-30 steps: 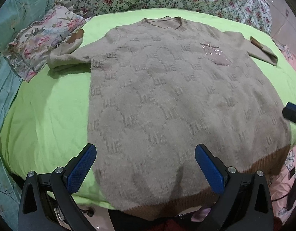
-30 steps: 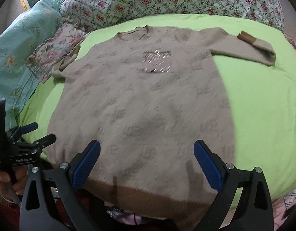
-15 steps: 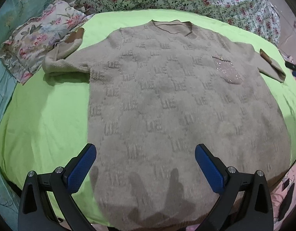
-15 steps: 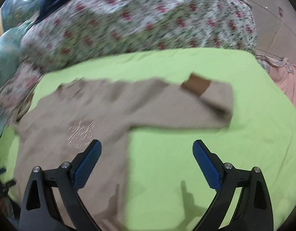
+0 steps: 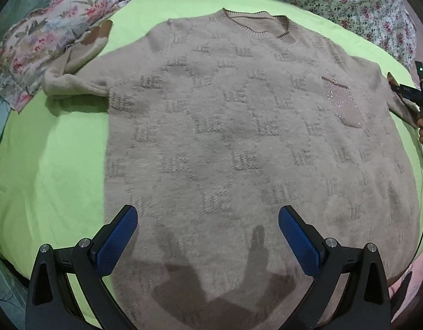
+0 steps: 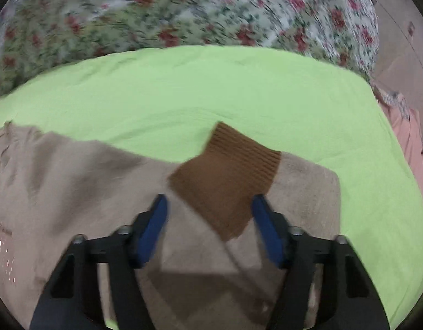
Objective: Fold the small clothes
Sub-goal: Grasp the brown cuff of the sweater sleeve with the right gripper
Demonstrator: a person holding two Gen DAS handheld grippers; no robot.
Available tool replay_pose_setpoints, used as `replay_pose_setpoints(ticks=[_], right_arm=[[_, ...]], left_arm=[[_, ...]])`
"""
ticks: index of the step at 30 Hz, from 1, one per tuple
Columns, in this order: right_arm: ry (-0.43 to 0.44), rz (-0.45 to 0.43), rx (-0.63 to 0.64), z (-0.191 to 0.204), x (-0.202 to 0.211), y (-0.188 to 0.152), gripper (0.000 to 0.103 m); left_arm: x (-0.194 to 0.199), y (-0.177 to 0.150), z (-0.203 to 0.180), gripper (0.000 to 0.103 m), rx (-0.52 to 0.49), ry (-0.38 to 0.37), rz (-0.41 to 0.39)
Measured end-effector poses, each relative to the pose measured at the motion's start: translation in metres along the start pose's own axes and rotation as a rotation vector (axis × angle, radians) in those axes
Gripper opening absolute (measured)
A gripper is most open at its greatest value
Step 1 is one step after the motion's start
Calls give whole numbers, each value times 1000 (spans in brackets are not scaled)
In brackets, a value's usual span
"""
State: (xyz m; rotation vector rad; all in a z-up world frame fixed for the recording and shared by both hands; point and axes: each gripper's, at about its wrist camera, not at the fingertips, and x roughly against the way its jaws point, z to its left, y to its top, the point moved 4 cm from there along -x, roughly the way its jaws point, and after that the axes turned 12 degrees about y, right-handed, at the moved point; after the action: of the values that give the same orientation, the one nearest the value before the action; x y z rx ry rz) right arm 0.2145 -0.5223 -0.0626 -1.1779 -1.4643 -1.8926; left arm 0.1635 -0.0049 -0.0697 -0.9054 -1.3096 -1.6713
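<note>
Your left gripper (image 5: 207, 232) hovers wide open over the beige sweater (image 5: 238, 137); your right gripper (image 6: 208, 220), partly open, straddles its brown cuff (image 6: 225, 176) without gripping it.

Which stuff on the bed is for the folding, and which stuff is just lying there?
For the folding:
- beige sweater, spread flat
- its brown cuff, between the open right gripper fingers
- left gripper, open over the hem

Just lying there:
- green sheet underneath
- floral pillow
- flowered quilt
- pink cloth at the edge
</note>
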Motion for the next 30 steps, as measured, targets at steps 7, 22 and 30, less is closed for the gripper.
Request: replay_pose_setpoints(ticks=[7, 22, 30], right_arm=[[206, -86, -100, 36, 37, -3, 10], [847, -5, -2, 371, 35, -33, 10], [904, 179, 39, 451, -15, -69, 20]], left_arm=[[-1, 4, -13, 103, -19, -33, -21], [8, 0, 30, 103, 90, -84, -66], [4, 31, 50, 103, 133, -135, -136]])
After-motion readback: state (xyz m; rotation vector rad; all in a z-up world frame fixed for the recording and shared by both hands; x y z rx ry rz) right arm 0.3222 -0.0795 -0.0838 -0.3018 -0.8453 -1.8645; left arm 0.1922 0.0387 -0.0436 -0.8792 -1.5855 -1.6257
